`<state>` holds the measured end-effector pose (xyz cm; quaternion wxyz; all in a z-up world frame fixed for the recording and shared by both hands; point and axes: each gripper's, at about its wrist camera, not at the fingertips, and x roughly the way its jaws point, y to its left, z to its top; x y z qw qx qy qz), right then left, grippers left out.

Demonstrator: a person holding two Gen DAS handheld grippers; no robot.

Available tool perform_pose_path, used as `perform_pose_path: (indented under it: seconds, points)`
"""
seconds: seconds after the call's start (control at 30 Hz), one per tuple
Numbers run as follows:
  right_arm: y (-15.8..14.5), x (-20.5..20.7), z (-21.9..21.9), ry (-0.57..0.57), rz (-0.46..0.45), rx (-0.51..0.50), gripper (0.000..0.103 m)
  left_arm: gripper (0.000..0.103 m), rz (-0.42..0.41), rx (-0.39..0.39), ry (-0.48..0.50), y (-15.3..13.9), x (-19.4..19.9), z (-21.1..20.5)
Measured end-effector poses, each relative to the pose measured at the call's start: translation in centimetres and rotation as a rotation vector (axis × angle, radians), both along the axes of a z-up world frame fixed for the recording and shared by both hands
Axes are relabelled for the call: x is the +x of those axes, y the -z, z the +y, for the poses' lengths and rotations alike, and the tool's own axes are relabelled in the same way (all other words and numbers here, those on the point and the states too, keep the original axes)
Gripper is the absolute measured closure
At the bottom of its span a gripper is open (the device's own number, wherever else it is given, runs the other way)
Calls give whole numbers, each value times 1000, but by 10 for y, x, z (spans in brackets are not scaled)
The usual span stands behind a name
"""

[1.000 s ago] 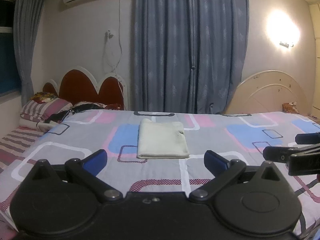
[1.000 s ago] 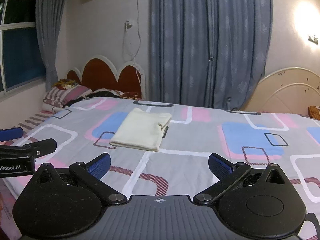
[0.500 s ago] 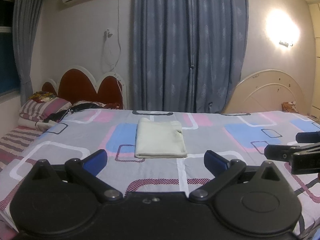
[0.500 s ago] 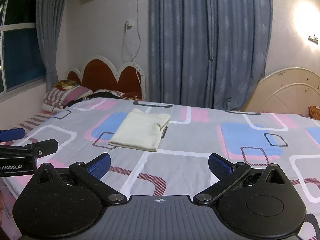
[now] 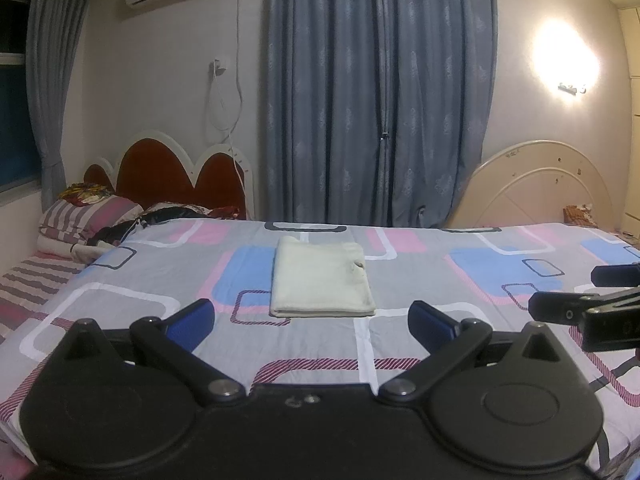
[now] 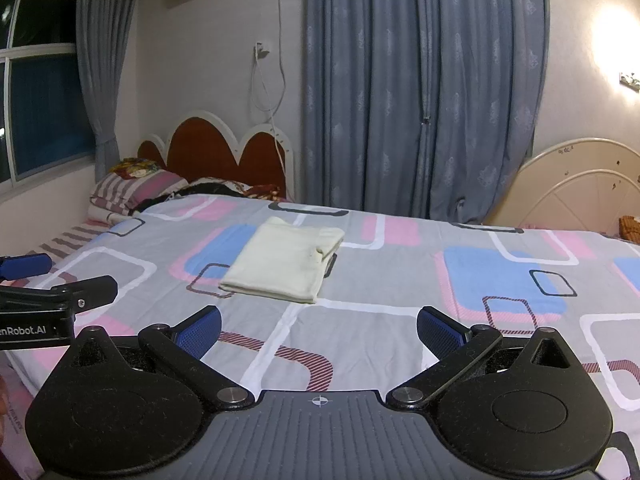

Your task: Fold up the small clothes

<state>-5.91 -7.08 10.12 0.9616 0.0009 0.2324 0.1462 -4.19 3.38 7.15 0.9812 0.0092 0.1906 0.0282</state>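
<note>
A cream-coloured garment (image 5: 320, 282) (image 6: 286, 264) lies folded into a flat rectangle on the patterned bedspread (image 5: 460, 280) (image 6: 400, 320), near the middle of the bed. My left gripper (image 5: 312, 318) hovers open over the near edge of the bed, a short way back from the garment, holding nothing. My right gripper (image 6: 318, 330) is open too, empty, and stands to the right of the garment. Each gripper shows at the edge of the other's view: the right gripper (image 5: 576, 296) in the left wrist view, the left gripper (image 6: 60, 284) in the right wrist view.
Striped pillows (image 5: 88, 216) and dark clothes (image 5: 176, 212) lie at the red headboard (image 5: 176, 176) on the left. Grey curtains (image 5: 380, 92) hang behind the bed. A cream headboard panel (image 5: 540, 188) leans at the right. A wall lamp (image 5: 568, 60) glares.
Both grippers have drawn back slightly and drifted a little; the folded garment sits a touch further left in the left wrist view. The garment itself has not moved.
</note>
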Motion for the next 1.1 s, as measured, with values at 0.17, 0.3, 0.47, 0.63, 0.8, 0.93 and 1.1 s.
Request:
perform_pose_path:
  seconds: [0.17,0.3,0.47,0.63,0.8,0.93,1.1]
  points:
    - [0,0,-3,1,-1,-1,0,0,1,1,4,-1,1,-1]
    - [0,1,-5,7,0,-2,0,0,2,2,5,-1,0,-1]
    - [-1,1,-8,6,0,-4,0,0,3,3,8,-2,1,-1]
    - [-2,3,-8,-1,0,-7,0,0,3,3,6,-3,1,0]
    - [-2,4,-10,-2,1,-9,0,0,3,5,8,-3,3,1]
    - [-2,5,-10,-3,1,-11,0,0,3,7,10,-4,3,1]
    - [-3,5,-11,-5,-2,-7,0,0,3,9,10,-4,3,1]
